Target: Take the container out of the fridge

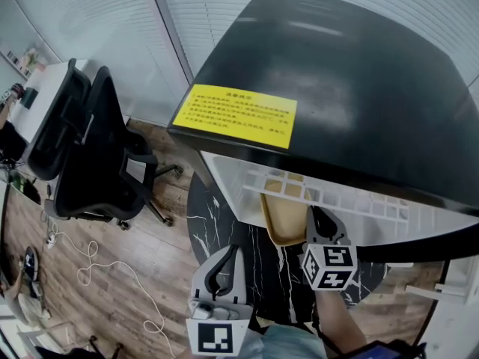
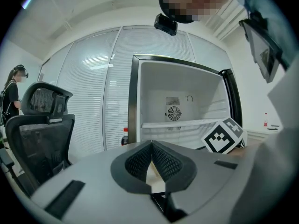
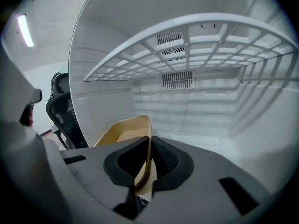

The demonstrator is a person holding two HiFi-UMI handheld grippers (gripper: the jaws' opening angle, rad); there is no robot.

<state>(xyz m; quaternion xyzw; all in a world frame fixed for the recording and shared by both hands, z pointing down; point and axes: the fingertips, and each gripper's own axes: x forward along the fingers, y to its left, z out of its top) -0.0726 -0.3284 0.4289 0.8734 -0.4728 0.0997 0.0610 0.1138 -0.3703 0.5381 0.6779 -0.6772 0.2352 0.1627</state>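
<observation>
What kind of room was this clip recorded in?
Most likely an office: a black mesh swivel chair stands on the wood floor, wall-high slatted blinds run behind it, and a small black fridge stands open.

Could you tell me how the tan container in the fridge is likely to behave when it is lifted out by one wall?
The container looks thin-walled, and no contents are visible in it, so it is probably light. The right gripper pinches only one wall, so the far side may sag or the wall may flex. Its smooth surface could also slip between the pads.
</observation>
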